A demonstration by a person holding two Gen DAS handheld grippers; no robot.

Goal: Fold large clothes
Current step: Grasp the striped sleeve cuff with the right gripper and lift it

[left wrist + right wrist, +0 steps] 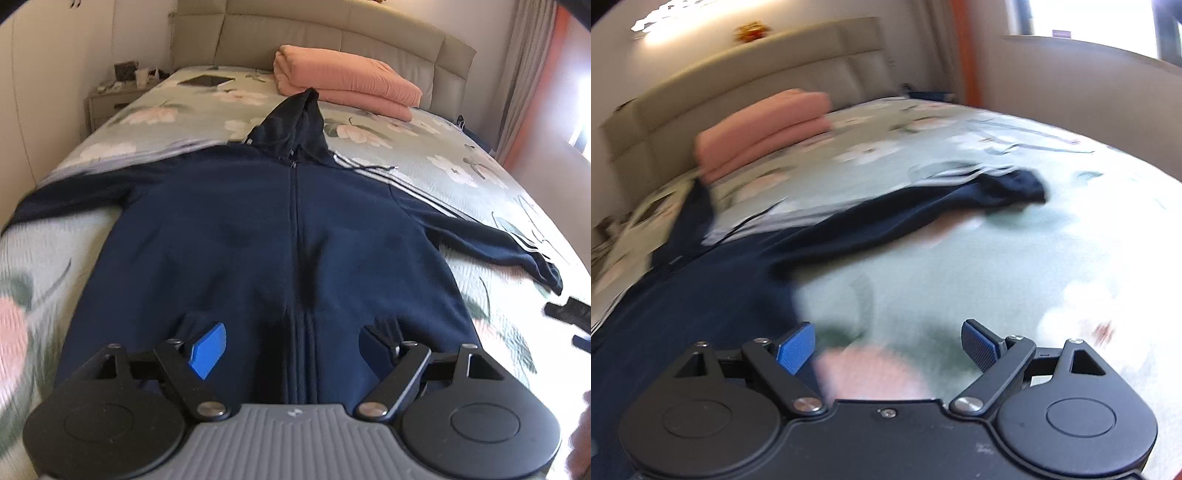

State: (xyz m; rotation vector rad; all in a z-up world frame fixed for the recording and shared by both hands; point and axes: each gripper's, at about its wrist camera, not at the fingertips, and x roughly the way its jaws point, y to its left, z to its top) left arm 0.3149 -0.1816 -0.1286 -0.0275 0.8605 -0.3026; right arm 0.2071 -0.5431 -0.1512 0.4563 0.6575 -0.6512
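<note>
Flowery bed (pixel 461 155) holds a dark blue hoodie (pixel 258 236) lying flat, sleeves out. Left gripper (pixel 291 347) hovers over its near hem, jaws spread. Right gripper (pixel 886 345) is beside it, jaws spread.

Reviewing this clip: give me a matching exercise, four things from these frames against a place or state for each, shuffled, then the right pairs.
Things:
1. navy hoodie
2. peach quilt
3. left gripper
4. nightstand

Places or states:
A. folded, near the headboard
B. beside the bed, small items on top
C. spread flat, zipped, sleeves out
D. open above the hoodie's hem

Pairs: 1-C, 2-A, 3-D, 4-B
</note>
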